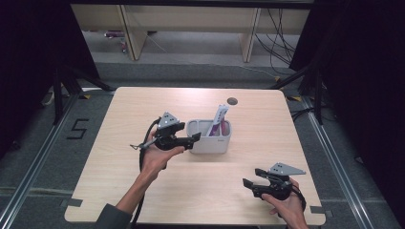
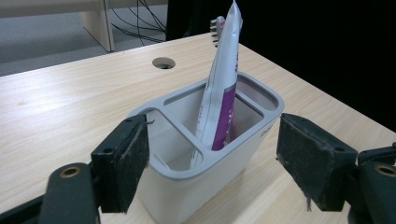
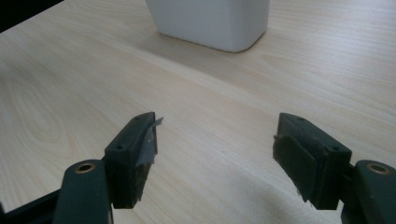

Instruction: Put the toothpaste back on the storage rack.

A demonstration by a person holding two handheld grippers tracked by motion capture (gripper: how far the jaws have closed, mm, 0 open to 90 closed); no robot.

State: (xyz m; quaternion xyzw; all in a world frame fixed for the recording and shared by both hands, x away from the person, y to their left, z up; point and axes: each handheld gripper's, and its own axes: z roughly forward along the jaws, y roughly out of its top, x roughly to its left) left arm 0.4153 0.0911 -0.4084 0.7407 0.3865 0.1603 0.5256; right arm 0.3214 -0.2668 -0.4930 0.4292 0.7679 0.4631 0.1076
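A grey-white divided holder [image 1: 210, 138] stands near the middle of the wooden table [image 1: 119, 191], just below the round cable hole [image 1: 232, 101], which sits at about one o'clock from it. In its right-hand compartment a white and purple tube [image 1: 220, 119] leans up toward one o'clock, with a toothbrush head [image 2: 216, 29] peeking out behind it in the left gripper view. The tube's print is too small to read (so is the faint mark on the holder's front wall).

The left gripper [image 1: 191, 140] sits at the holder's nine o'clock end, jaws spread on either side of that end, pads not pressing it. The right gripper [image 1: 248, 183] rests at five o'clock from the holder, well apart, jaws spread over bare wood.
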